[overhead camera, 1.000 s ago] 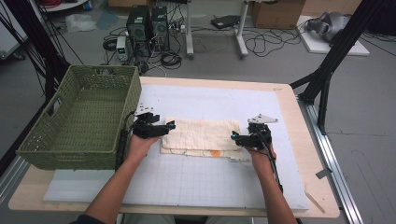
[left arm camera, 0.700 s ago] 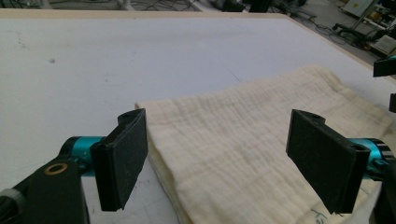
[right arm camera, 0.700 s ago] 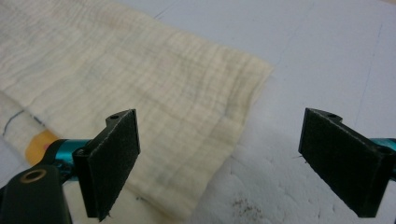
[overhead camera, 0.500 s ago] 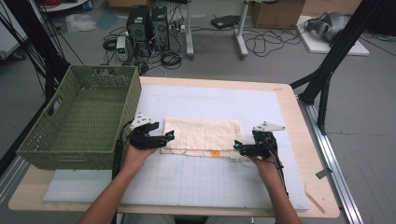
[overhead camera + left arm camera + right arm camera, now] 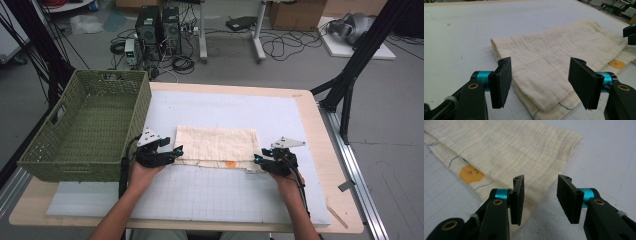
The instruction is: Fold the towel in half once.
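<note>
Folded cloth (image 5: 216, 145) lies flat mid-table (image 5: 300, 107), right of the green basket (image 5: 85, 127). Left hand-held gripper (image 5: 540, 81) and right hand-held gripper (image 5: 540, 197) sit at its near corners; jaws have just been closing, still apart, not yet pinching. Since a second ago both slid outward to the corners: corner grab looks imminent.

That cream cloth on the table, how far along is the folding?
Done: the cloth already lies folded over once, its layers stacked, as the left claw view shows. In hand: the left claw and right claw sit at its two near corners, jaws just closing but not yet pinching fabric. Left: probably gripping those corners, another fold, and perhaps a move to the green basket.
</note>
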Available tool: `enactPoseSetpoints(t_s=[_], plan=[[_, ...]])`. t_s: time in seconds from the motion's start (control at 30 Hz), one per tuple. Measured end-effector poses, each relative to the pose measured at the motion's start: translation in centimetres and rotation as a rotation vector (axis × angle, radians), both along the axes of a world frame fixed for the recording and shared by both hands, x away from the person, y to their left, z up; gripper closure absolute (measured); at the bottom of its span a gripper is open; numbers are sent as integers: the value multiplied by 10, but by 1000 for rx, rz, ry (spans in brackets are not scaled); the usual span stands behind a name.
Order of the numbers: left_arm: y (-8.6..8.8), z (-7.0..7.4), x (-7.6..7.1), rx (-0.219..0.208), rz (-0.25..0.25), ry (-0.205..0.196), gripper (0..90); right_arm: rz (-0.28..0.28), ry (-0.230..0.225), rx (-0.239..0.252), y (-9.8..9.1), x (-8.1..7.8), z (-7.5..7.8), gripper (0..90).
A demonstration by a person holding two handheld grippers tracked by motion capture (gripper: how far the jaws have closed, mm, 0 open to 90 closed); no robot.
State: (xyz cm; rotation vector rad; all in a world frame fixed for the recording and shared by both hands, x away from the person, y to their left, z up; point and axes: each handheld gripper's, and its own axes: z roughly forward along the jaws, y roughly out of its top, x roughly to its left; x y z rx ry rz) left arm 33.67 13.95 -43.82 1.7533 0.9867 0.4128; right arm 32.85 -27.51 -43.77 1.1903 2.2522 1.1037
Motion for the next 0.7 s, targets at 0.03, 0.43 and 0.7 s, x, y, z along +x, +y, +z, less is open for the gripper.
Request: enactPoseSetpoints(t_s=[0.03,0.43,0.7], plan=[[0,0,0,3,-3,0,368,3,8,-1,1,0,-1,593],[1,-4,-1,13,13,17,388,36,27,-36,7,0,-3,845],[2,-5,-1,38,11,28,410,40,-4,-52,8,-4,5,844]])
